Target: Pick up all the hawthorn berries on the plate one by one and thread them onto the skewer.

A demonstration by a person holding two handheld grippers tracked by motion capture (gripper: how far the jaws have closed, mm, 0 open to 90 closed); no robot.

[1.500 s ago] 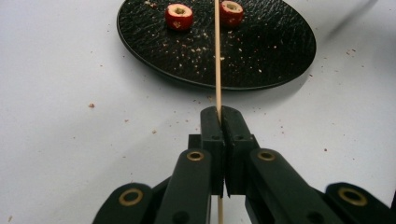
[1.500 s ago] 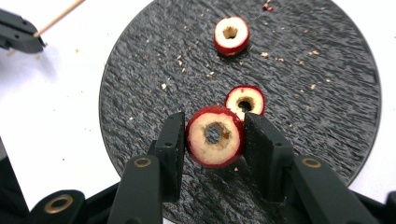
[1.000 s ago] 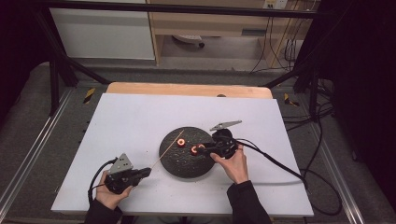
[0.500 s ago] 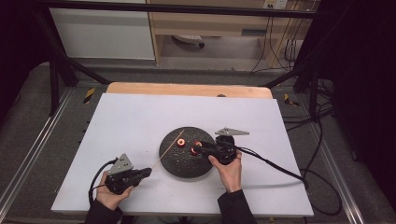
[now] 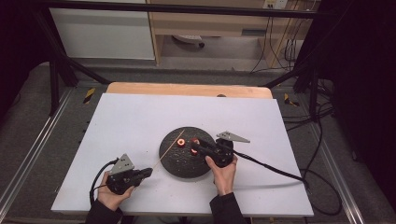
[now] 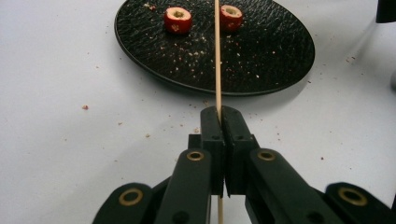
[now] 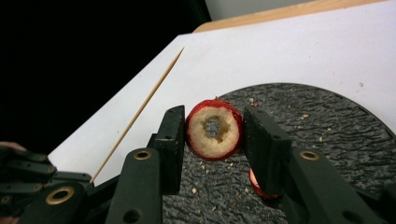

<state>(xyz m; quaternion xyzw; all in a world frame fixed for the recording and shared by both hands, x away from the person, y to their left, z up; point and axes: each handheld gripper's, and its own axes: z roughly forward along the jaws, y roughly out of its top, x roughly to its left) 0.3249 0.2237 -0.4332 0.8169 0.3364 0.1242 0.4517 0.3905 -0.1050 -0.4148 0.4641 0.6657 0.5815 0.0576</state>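
Right tool clamped on a cored red fruit piece above the black plate; left tool clamped on the wooden skewer, low over the counter.

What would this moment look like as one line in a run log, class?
left gripper: shut on skewer | right gripper: shut on fruit piece, above plate | second piece: on plate

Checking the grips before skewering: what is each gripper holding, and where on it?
Left gripper pinches the skewer near its blunt end. Right gripper clamps a cored red fruit by its sides, above the plate.
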